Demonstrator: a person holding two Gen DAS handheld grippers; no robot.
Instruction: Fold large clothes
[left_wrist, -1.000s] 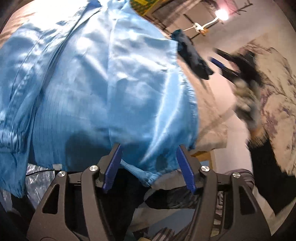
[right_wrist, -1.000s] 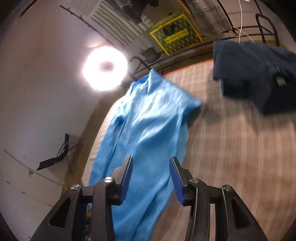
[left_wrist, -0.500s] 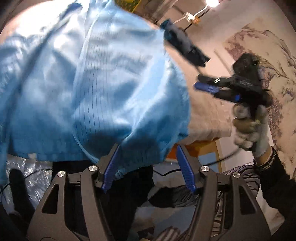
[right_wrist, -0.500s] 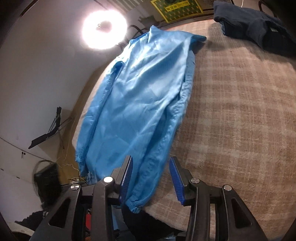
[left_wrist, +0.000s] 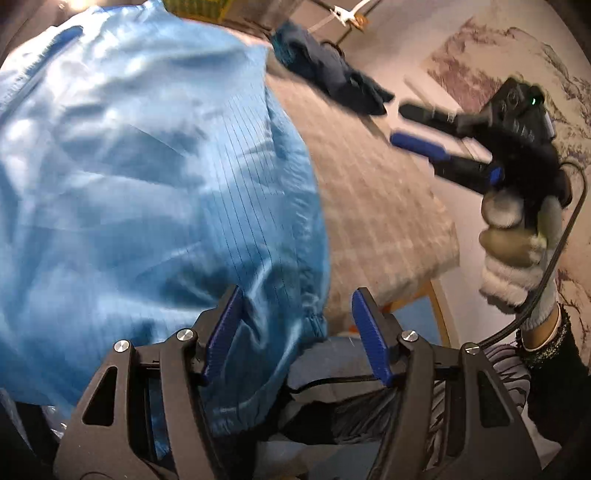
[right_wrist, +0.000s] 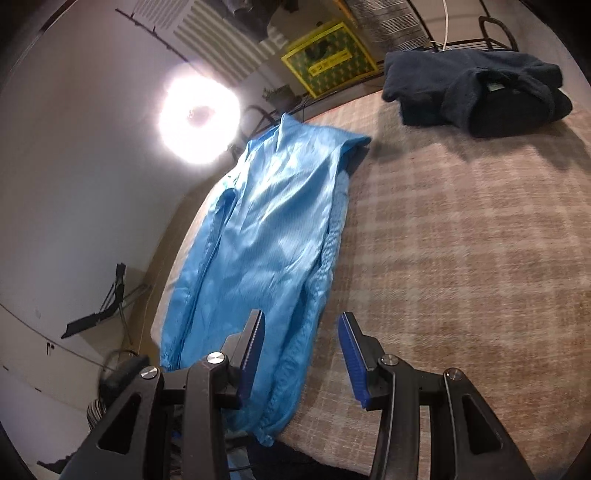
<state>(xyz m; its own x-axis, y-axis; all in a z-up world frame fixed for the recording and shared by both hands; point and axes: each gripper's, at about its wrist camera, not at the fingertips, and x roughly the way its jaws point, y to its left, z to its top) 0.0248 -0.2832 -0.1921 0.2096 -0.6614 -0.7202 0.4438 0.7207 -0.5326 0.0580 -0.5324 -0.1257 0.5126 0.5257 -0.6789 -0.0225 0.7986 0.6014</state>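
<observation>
2 grippers, fingers spread, pinch nothing. Blue garment lies lengthwise along the bed, hem at 6 o'clock. Left gripper and right gripper should each pinch a hem corner squarely.

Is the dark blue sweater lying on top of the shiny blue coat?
No, the dark sweater lies apart from the blue coat, with bare plaid cover between.

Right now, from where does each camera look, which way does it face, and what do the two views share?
Left wrist: sits on the left hand-held gripper, faces the blue garment hem; shows the gloved hand with the right hand-held gripper.
Right wrist: sits on the right hand-held gripper, faces along the bed; shows only its own fingers.
Shared: blue garment, dark garment, bed.
</observation>
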